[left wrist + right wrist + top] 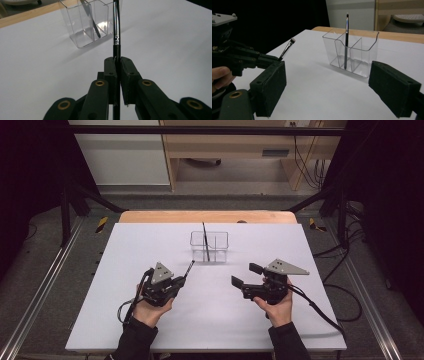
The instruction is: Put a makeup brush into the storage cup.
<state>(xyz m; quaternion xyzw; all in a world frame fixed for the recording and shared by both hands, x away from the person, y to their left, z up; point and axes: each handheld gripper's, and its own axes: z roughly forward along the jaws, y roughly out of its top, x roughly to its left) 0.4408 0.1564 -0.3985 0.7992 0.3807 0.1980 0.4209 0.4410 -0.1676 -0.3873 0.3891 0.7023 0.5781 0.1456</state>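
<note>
My left gripper (pixel 182 281) (pixel 116 60) is shut on the black handle of a thin makeup brush (pixel 189 268) (pixel 115 30) (pixel 287 48). The brush's pale tip points up and away, toward a clear plastic organizer (pixel 209 246) (pixel 85 25) (pixel 352 50). The organizer has a few compartments. A second dark brush (pixel 205 242) (pixel 93 23) (pixel 346 42) stands upright in one of them. My right gripper (pixel 246 275) (pixel 328 75) hovers to the organizer's front right, open, with nothing between its pads. In the right gripper view the left gripper (pixel 270 61) shows at the left.
A white sheet (pixel 150 250) covers the wooden table (pixel 150 216), whose far edge shows behind the organizer. Dark frame posts and cables flank the table. Wooden furniture (pixel 240 145) stands beyond.
</note>
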